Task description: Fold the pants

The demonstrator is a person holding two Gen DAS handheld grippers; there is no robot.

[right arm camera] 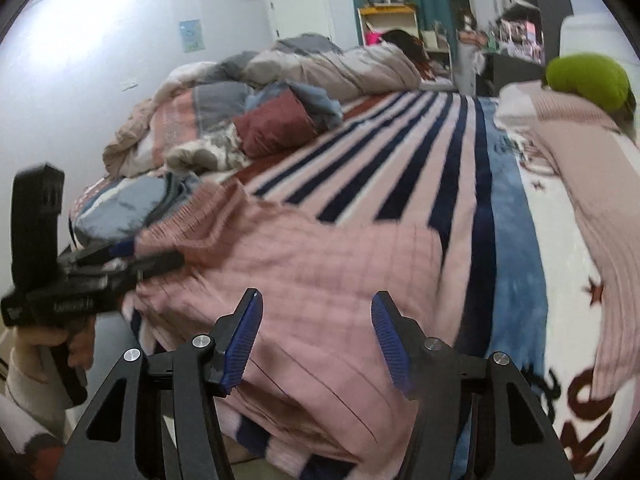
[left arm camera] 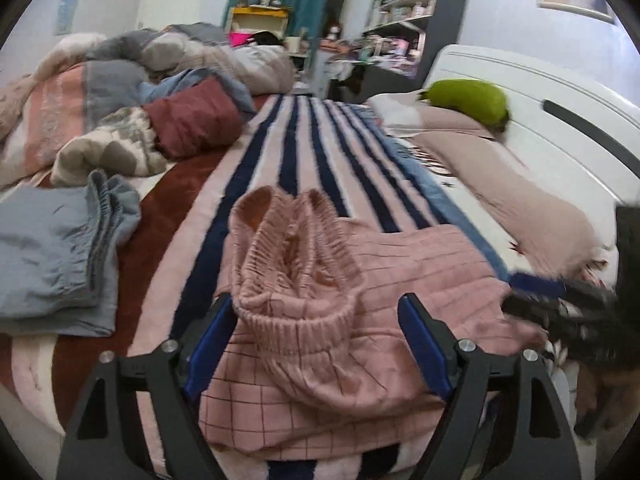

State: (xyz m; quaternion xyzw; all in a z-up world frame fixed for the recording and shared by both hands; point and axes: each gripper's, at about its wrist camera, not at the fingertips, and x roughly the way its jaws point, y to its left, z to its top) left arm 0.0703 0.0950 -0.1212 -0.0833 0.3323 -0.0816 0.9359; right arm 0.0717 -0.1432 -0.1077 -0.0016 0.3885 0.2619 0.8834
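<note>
From the left wrist camera, the left gripper is wide open. Its two blue pads sit on each side of the pink pants but do not squeeze them. The stretchy waistband of the pants is bunched up right between the fingers. The pants lie on a striped blanket that runs away in front of the tool. To the tool's left is a gray-blue piece of clothing. Far ahead and left is a pile of bedding. Ahead and right is a green pillow. The right gripper shows blurry at the right edge.

From the right wrist camera, the right gripper is wide open too and holds nothing. The pink pants lie just ahead of it and under it. To its left, the left gripper is at the waistband end; it is blurry, so I cannot tell from here how open it is.
</note>
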